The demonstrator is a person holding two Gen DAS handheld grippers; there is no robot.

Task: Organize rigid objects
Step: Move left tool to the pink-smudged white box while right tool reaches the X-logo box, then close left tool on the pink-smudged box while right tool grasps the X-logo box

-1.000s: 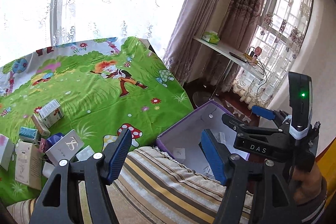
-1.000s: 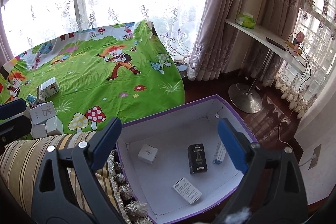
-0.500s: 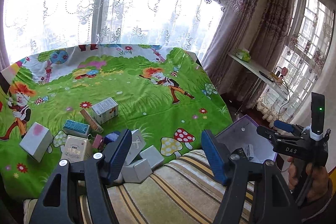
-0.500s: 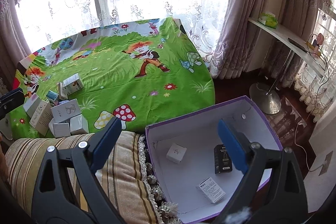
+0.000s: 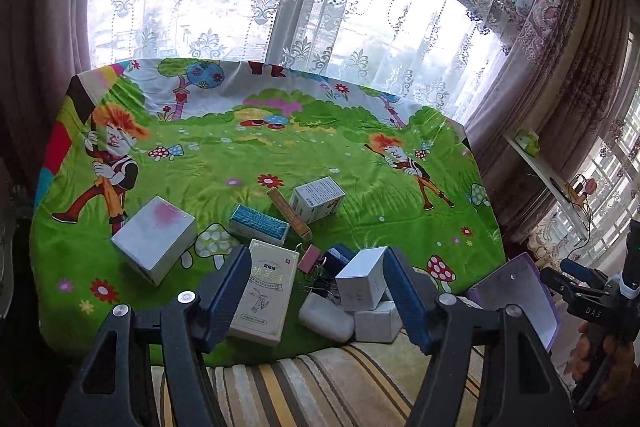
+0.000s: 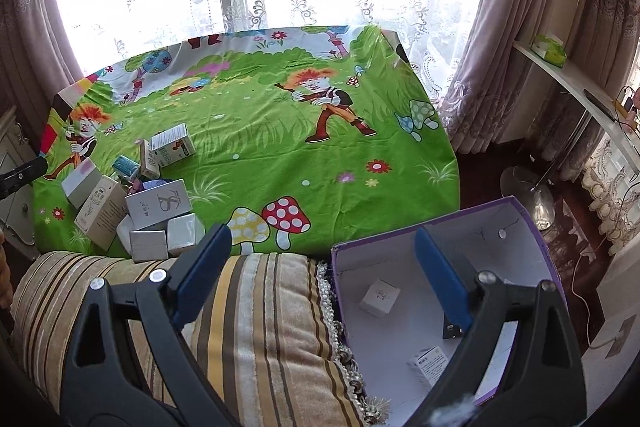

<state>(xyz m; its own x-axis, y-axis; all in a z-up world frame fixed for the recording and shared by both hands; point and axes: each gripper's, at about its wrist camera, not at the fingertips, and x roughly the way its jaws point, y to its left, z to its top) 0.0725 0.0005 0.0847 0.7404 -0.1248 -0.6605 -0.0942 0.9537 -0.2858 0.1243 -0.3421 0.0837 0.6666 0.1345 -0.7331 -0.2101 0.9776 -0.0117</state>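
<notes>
- The left gripper [image 5: 316, 293] is hovering low centre of the left wrist view, jaws standing partly open and holding nothing.
- Small cartons [image 5: 262, 295] are lying clustered on the green sheet [image 5: 240, 163]; they are looking light, stiff and smooth-sided, so gripping across 2 flat faces is looking safest.
- The right gripper [image 6: 324, 267] is hanging wide open and empty beside the purple box [image 6: 520, 211] at lower right.

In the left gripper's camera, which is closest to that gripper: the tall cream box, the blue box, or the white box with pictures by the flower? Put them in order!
1. Tall cream box: right by the left gripper's near finger.
2. Blue box: just behind the cream one.
3. White box with pictures: farthest back, near the red flower.
</notes>
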